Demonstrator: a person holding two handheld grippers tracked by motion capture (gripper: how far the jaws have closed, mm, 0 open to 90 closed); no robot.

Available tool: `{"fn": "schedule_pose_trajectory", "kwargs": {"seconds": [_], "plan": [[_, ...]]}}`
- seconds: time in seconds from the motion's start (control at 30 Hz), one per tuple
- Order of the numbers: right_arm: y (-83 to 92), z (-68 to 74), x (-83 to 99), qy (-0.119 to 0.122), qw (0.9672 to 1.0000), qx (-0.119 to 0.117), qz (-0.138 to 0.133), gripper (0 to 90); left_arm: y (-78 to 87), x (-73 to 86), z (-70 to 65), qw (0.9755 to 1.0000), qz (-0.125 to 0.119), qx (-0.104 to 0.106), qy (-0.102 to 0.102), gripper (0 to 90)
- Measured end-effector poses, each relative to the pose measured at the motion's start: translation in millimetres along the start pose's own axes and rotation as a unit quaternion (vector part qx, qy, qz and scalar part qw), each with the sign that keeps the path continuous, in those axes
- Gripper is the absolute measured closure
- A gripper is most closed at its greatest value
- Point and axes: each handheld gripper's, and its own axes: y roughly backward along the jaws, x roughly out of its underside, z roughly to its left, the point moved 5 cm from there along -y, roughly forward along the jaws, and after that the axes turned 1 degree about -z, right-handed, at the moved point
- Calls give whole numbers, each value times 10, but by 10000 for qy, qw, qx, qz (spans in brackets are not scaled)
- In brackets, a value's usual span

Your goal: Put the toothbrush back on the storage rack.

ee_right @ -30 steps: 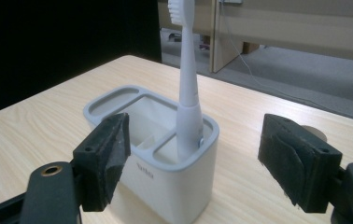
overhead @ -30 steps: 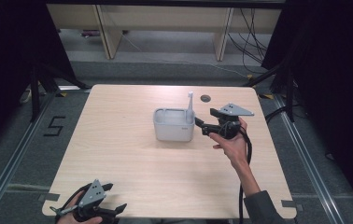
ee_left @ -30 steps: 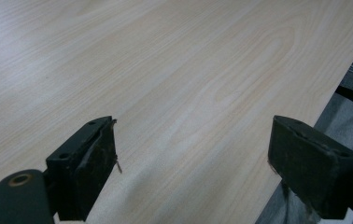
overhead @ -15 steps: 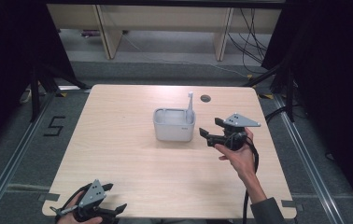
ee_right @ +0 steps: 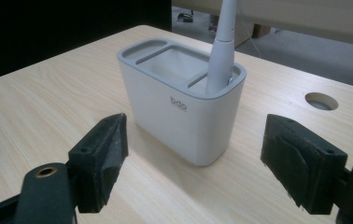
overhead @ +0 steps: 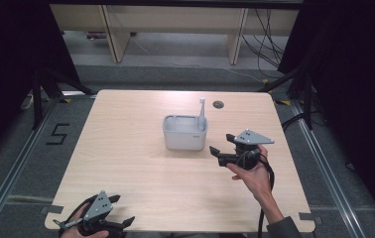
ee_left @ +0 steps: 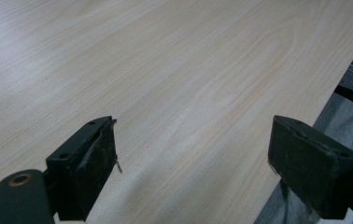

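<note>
Pale wood-grain laminate covers the table [overhead: 141, 163], which has rounded corners and a small round hole [overhead: 218, 104] near its far edge. Grey floor [overhead: 22, 163] lies around it, with a "5" marked to the left.

A white holder [overhead: 185, 133] with a grey rim stands a little beyond the middle of the table. In the right gripper view its top [ee_right: 165, 60] is split into compartments: a long narrow one at one end, a large one in the middle, and smaller ones at the other end. A small logo [ee_right: 178, 103] is printed on its side. A white toothbrush-like handle [overhead: 202, 113] stands upright in one of the small end compartments, on the side nearer the round hole [ee_right: 321, 100]; its top runs out of the right gripper view [ee_right: 222, 46], so I cannot tell what is on its end.

The right gripper [overhead: 218, 152] is held above the table just right of the holder and apart from it, pointing toward it, a grey three-cornered plate on top. Its jaws are spread wide with nothing between them; in its own view [ee_right: 193, 163] they frame the holder.

The left gripper [overhead: 121, 213] sits at the near left edge of the table, held in a hand [overhead: 84, 229]. In its own view [ee_left: 193, 163] the jaws are spread wide over bare tabletop [ee_left: 165, 70] near the edge, gripping nothing.
</note>
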Motion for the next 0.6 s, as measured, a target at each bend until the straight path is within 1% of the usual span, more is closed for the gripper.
{"fn": "schedule_pose_trajectory", "kwargs": {"seconds": [0.03,0.07,0.1,0.13,0.17,0.2,0.27,0.3,0.33,0.37,0.4,0.43,0.47,0.5,0.57,0.6], "plan": [[0,0,0,0,10000,0,0,236,0,0,0,10000,0,0,0,147],[-3,16,11,-6,10000,-71,18,235,-1,1,1,10000,0,0,0,147],[-2,45,27,-122,9999,-42,9,235,-3,2,2,10000,-2,4,-2,147],[9,29,35,38,10000,-43,71,235,-4,2,2,10000,-9,7,0,147],[9,55,49,-63,9999,-67,77,234,-4,1,1,10000,-9,10,2,147],[14,41,52,67,9999,-65,88,233,-3,1,0,10000,-11,10,5,147],[27,82,79,-86,9998,-94,147,232,-3,0,1,10000,-11,10,4,147],[18,77,83,22,9999,-97,75,232,-4,1,1,10000,-11,5,-2,147],[23,101,101,-20,9998,-154,118,231,-1,2,0,10000,0,2,1,147],[38,127,128,-65,9997,-129,197,232,1,2,3,10000,10,-5,-15,147],[38,127,128,-65,9997,-129,197,232,0,0,-1,10000,-5,3,2,147],[37,111,133,86,9997,-125,166,231,1,1,2,10000,5,0,-9,147],[42,134,150,-16,9997,-132,190,230,2,1,7,10000,18,-10,-38,147],[57,137,173,31,9996,-157,222,229,2,1,6,10000,18,-11,-39,147],[62,148,184,-7,9997,-150,209,228,2,0,5,10000,15,-8,-35,147],[75,147,193,36,9996,-181,236,228,1,0,2,10000,5,1,-9,147]]}}
